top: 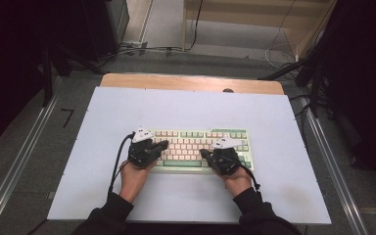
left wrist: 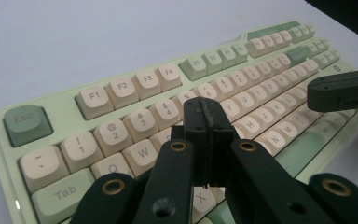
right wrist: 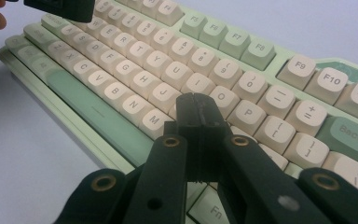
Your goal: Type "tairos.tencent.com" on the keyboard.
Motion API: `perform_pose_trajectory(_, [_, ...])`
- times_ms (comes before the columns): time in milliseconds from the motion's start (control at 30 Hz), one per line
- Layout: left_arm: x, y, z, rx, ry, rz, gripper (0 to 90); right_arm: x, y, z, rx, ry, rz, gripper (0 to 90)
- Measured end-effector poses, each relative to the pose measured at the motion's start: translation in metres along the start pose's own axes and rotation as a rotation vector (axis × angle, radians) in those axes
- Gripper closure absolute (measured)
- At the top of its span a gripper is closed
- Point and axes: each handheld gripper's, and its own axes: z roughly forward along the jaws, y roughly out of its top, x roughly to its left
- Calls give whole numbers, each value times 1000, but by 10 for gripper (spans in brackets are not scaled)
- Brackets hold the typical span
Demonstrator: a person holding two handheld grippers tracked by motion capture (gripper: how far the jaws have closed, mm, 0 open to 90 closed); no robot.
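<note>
A pale green keyboard point(top: 196, 147) with cream and green keys lies on the white table top. My left gripper point(top: 164, 144) hovers over its left half, jaws pressed together with nothing between them; in the left gripper view its tip point(left wrist: 204, 108) sits over the keys near the number row of the keyboard point(left wrist: 121, 88). My right gripper point(top: 203, 153) is over the right half, also shut and empty; in the right gripper view its tip point(right wrist: 196, 105) hangs above the letter keys of the keyboard point(right wrist: 242, 51). Each gripper's tip shows in the other's view.
The white table top point(top: 127, 107) has free room all round the keyboard. A wooden strip point(top: 191, 82) runs along its far edge. Dark stands and cables point(top: 318, 73) crowd the floor at both sides.
</note>
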Motion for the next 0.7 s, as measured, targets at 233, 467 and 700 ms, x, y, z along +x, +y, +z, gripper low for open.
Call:
perform_pose_trajectory(233, [1, 0, -1, -4, 2, -8, 900, -1, -3, 1, 14, -5, 2, 880])
perform_pose_trajectory(467, [2, -1, -2, -5, 3, -4, 900, -2, -4, 1, 18, -9, 1, 880])
perform_pose_trajectory(700, [2, -1, -3, -11, 8, -8, 900, -3, -5, 0, 18, -12, 6, 879])
